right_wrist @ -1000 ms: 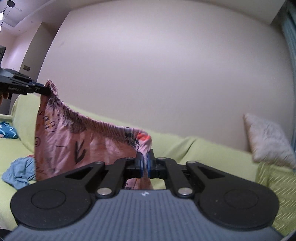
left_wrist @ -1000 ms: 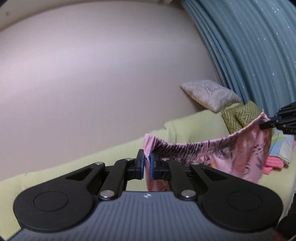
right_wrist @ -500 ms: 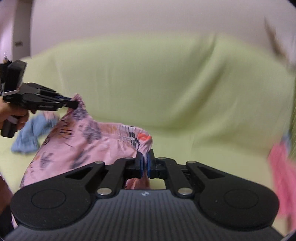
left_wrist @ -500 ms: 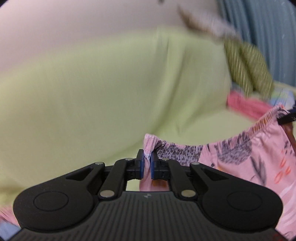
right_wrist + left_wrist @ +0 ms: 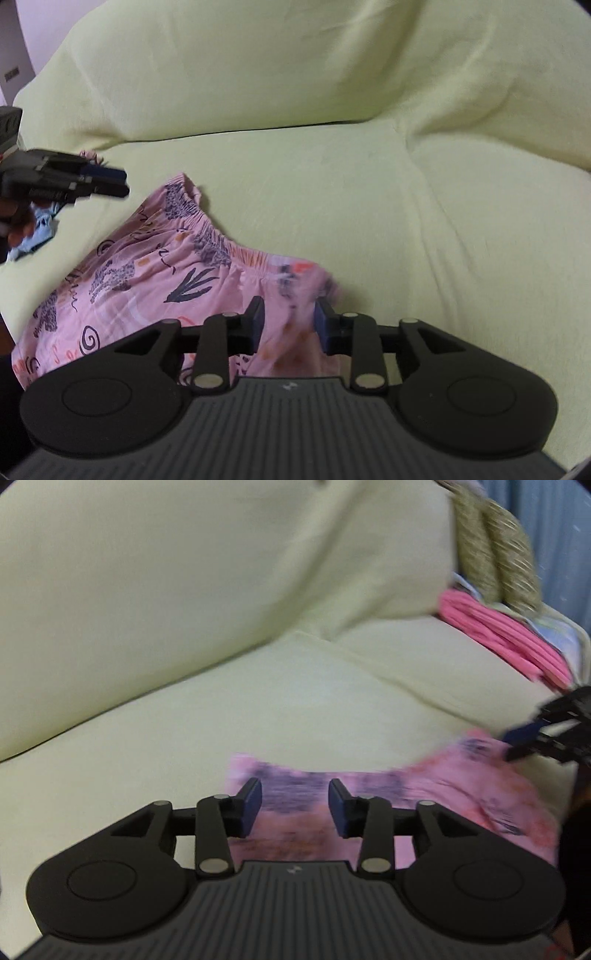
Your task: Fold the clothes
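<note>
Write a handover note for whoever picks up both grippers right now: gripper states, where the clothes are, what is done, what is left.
Left gripper: open; its jaws have just been opening, the waistband below them, not pinched.
Right gripper: open; its jaws have just been opening, the pads apart with cloth between them, not pressed.
Pink patterned shorts with an elastic waistband: spread on the seat of the yellow-green covered sofa.
Crumpled light blue garment: beyond the left gripper, unfolded.
Folded pink stack: at the sofa's far end.
Done: shorts laid out and let go.
Left: fold the shorts, then probably the blue garment.
</note>
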